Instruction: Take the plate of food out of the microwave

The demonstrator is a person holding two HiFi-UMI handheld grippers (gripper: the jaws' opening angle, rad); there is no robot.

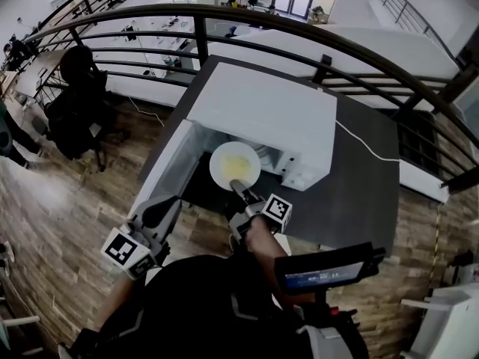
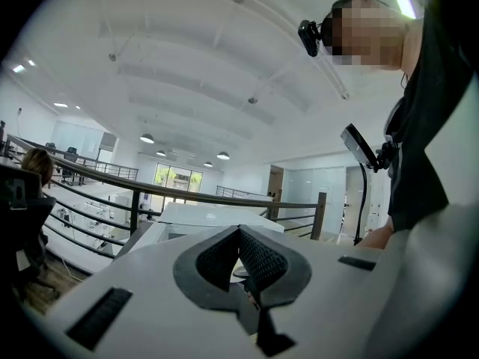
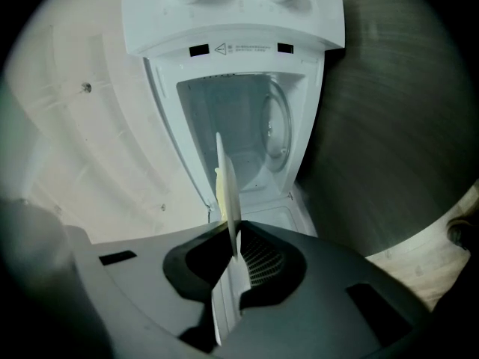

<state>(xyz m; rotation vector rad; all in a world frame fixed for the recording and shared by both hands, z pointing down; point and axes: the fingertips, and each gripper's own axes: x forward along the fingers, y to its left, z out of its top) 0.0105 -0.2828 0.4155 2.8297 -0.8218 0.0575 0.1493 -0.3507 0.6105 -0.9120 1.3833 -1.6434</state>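
A white plate (image 1: 235, 164) with yellow food hangs just outside the mouth of the white microwave (image 1: 262, 114), whose door (image 1: 168, 167) swings open to the left. My right gripper (image 1: 238, 188) is shut on the plate's near rim. In the right gripper view the plate (image 3: 227, 185) stands edge-on between the pads of my right gripper (image 3: 236, 234), with the empty oven cavity (image 3: 239, 118) behind it. My left gripper (image 1: 166, 209) hangs lower left by the door's front edge; in its own view the left gripper (image 2: 239, 232) has its tips together with nothing held.
The microwave stands on a dark table (image 1: 359, 193) against a black railing (image 1: 224, 17) over a lower floor. A white cable (image 1: 367, 152) runs across the table to the right. A black chair (image 1: 75, 103) stands on the wooden floor at the left.
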